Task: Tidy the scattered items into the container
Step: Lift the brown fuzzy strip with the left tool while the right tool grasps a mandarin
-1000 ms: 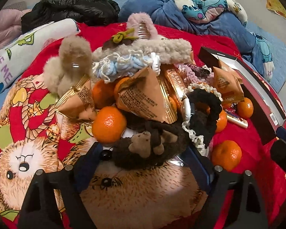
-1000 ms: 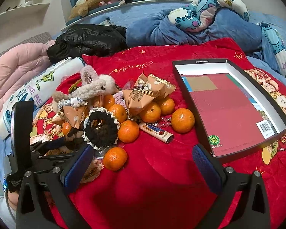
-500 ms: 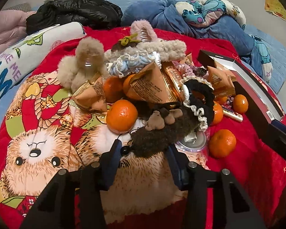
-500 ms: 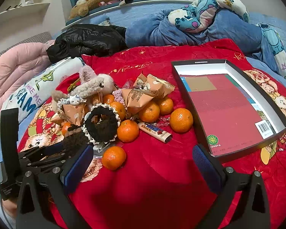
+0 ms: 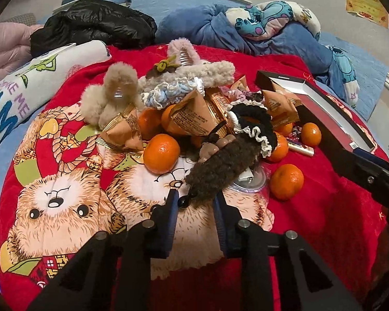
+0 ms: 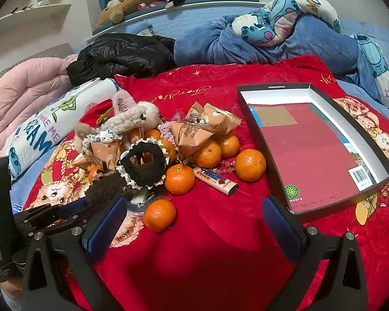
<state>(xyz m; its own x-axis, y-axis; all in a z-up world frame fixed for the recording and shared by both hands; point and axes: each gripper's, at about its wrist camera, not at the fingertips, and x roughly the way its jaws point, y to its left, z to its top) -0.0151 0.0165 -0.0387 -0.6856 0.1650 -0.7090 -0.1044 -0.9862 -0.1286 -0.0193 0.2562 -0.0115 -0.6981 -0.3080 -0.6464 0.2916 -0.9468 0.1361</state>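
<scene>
Brown fuzzy hair clip [image 5: 221, 167] sits pinched between the pads of the left gripper [image 5: 195, 202], its near end clamped and the rest slanting up and away from the fingers toward the heap. Just beyond it, to the gripper's right, lies a black scrunchie with white lace trim [image 5: 254, 127]; to the left and a little ahead is a mandarin [image 5: 161, 153], with a tan snack packet [image 5: 125, 132] past that. Another mandarin [image 5: 286, 181] rests off to the right, apart from the pile.

Over on the right gripper [image 6: 194, 223], the jaws stand wide apart with nothing between them. A lone mandarin [image 6: 159, 214] lies just ahead of its left finger, and a lighter [image 6: 216, 180] a bit farther on. The box [image 6: 383, 189], shallow and black-walled, sits ahead and to its right on the red blanket [image 6: 220, 246], its near corner close to the right finger.
</scene>
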